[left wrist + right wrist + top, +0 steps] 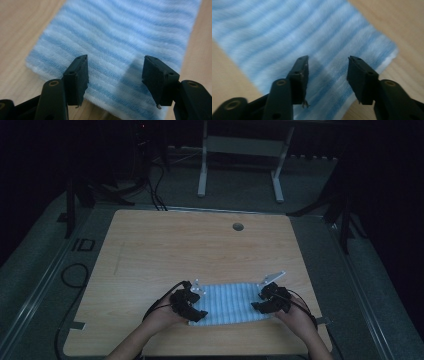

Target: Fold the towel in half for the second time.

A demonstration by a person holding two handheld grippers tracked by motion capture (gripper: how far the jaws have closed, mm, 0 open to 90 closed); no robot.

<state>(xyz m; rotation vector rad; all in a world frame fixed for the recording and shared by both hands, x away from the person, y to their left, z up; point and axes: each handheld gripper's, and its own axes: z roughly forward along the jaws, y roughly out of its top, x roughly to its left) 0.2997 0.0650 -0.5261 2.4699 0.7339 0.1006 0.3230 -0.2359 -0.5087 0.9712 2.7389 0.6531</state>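
With both the left gripper [196,306] and right gripper [261,301] wide open and empty over the striped cloth [228,303] near the table's [165,245] front edge, a shallow closure could pinch one layer only.

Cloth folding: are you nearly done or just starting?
Probably an early or middle step. Done: the striped cloth lies flat on the table, already a narrow band. In hand: the left gripper and right gripper hang open over its two ends. Left: gripping the ends and any folding, I'd guess.

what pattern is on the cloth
Light blue and white stripes on the cloth, clearest in the left gripper view.
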